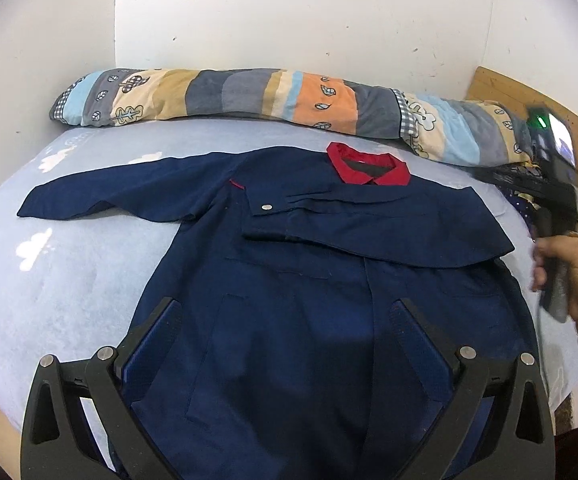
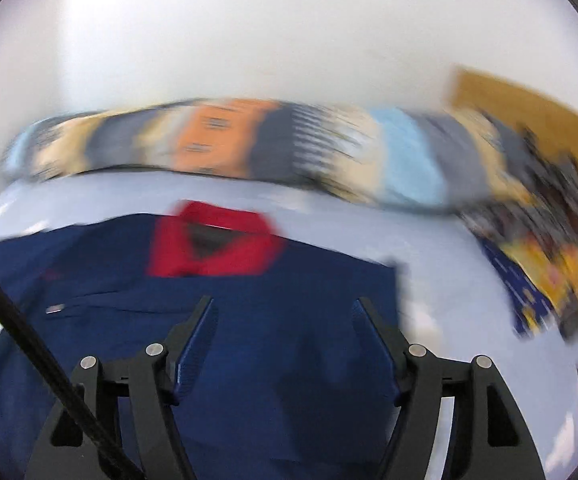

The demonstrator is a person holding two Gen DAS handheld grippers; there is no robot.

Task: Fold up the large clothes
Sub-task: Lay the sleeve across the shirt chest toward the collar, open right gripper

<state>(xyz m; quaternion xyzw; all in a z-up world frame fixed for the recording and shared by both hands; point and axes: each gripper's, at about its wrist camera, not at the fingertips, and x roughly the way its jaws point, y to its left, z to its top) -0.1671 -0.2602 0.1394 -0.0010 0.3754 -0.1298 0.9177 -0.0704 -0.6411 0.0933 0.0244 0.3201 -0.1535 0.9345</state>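
A large navy work jacket (image 1: 289, 280) with a red collar (image 1: 369, 166) lies flat on a pale blue bed sheet (image 1: 61, 280). Its right sleeve is folded across the chest, with a metal snap (image 1: 266, 207) on the cuff; the left sleeve (image 1: 109, 196) stretches out to the left. My left gripper (image 1: 287, 308) hovers open over the lower front of the jacket, nothing between its fingers. In the blurred right wrist view, my right gripper (image 2: 285, 308) stands open above the jacket (image 2: 273, 380), just below the collar (image 2: 213, 248). The right gripper's body, held by a hand (image 1: 573, 280), shows at the right edge.
A rolled patchwork quilt (image 1: 273, 100) lies along the far side of the bed against a white wall. A wooden headboard (image 1: 529, 100) and a heap of dark patterned cloth (image 2: 549, 264) sit at the right. A black cable (image 2: 29, 336) crosses the right wrist view's lower left.
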